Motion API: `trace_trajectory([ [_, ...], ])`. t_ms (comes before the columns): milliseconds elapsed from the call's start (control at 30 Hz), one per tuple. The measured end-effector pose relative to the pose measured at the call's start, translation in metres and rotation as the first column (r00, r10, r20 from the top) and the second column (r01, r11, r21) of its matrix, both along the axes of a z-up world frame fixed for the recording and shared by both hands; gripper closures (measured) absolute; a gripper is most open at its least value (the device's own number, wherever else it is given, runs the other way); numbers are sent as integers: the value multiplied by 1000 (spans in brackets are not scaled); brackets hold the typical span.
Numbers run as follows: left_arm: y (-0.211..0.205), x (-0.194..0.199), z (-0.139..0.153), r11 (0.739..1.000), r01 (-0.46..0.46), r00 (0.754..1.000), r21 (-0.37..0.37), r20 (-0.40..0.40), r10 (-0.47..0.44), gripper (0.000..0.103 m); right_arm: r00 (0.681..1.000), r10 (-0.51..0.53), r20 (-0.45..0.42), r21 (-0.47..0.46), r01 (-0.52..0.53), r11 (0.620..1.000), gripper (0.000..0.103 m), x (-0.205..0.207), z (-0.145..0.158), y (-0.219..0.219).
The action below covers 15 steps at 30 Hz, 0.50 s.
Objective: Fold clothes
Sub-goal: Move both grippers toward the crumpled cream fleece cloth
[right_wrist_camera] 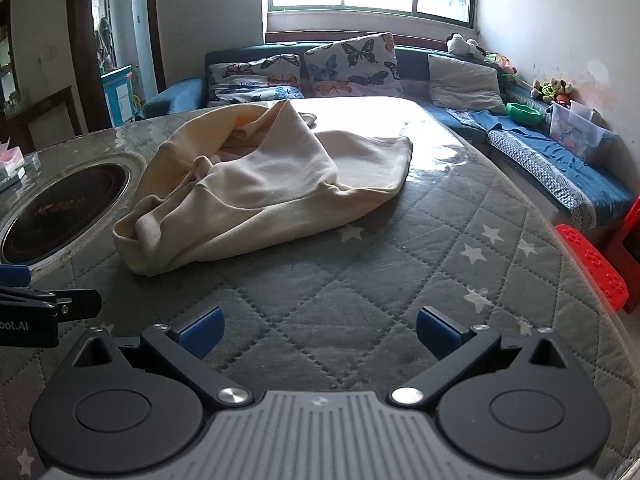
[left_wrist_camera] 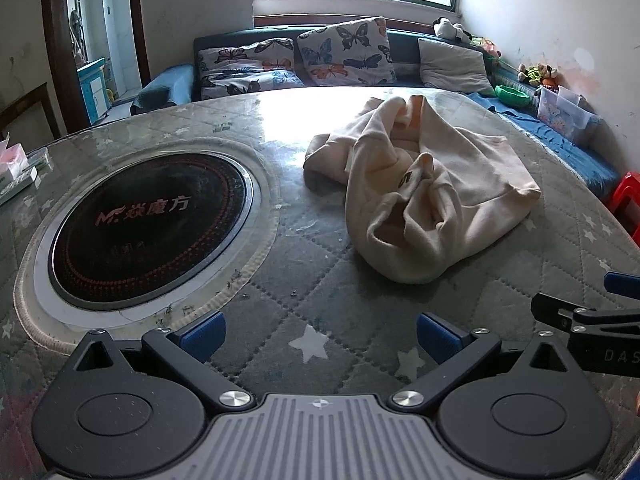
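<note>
A cream sweatshirt (left_wrist_camera: 424,188) lies crumpled in a heap on the quilted grey table cover (left_wrist_camera: 320,288), past both grippers. In the right wrist view the same sweatshirt (right_wrist_camera: 260,184) spreads across the middle of the table. My left gripper (left_wrist_camera: 320,336) hovers near the table's front edge, open, with only the starred cover between its blue pads. My right gripper (right_wrist_camera: 318,332) is open too, short of the garment's near hem. Each gripper shows at the edge of the other's view: the right gripper (left_wrist_camera: 592,316) and the left gripper (right_wrist_camera: 44,304).
A round black cooktop (left_wrist_camera: 152,228) is set into the table at the left. Small boxes (left_wrist_camera: 16,168) sit at the far left edge. A sofa with butterfly cushions (left_wrist_camera: 344,52) runs behind the table. A red plastic stool (right_wrist_camera: 600,264) stands off the right edge.
</note>
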<state>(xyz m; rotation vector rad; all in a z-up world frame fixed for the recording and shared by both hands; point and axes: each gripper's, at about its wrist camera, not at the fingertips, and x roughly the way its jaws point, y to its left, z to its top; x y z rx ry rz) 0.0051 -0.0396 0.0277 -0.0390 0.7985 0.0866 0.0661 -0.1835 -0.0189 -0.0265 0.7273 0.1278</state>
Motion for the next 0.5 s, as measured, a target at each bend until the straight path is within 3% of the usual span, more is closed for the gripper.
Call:
trace_trajectory([
  [500,-4,6,2,1000,6,1000,-6,-6,-6,0,1000,3,3,0,-3,1000,0,7,2,3],
])
